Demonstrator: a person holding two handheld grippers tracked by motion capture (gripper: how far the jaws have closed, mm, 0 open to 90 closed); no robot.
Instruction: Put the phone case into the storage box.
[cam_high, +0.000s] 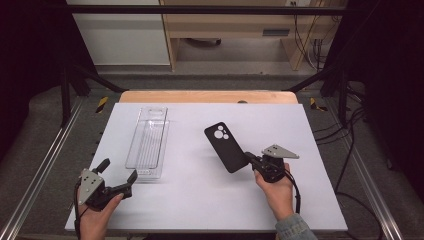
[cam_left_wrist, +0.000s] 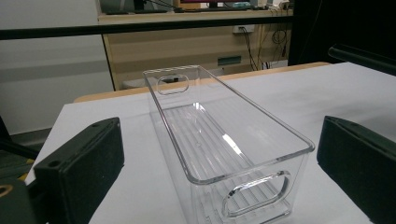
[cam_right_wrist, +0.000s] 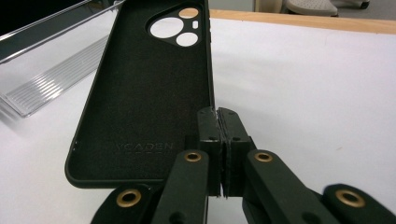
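A black phone case (cam_high: 226, 146) with round camera cut-outs is held at the middle right of the white table top (cam_high: 200, 200). My right gripper (cam_high: 248, 159) is shut on its long side edge near the bottom corner. In the right gripper view the jaws of the right gripper (cam_right_wrist: 218, 114) pinch the rim, and the phone case (cam_right_wrist: 149, 93) turns its inner face to the camera. A long clear plastic bin (cam_high: 147, 142) lies empty at the left. My left gripper (cam_high: 118, 170) stands open just before the near end of the clear bin (cam_left_wrist: 224, 135), apart from it.
The wooden table edge (cam_high: 207, 96) runs along the far side. Metal frame rails (cam_high: 45, 165) flank the table and cables (cam_high: 350, 150) hang at the right. A wooden cabinet (cam_high: 240, 30) stands beyond.
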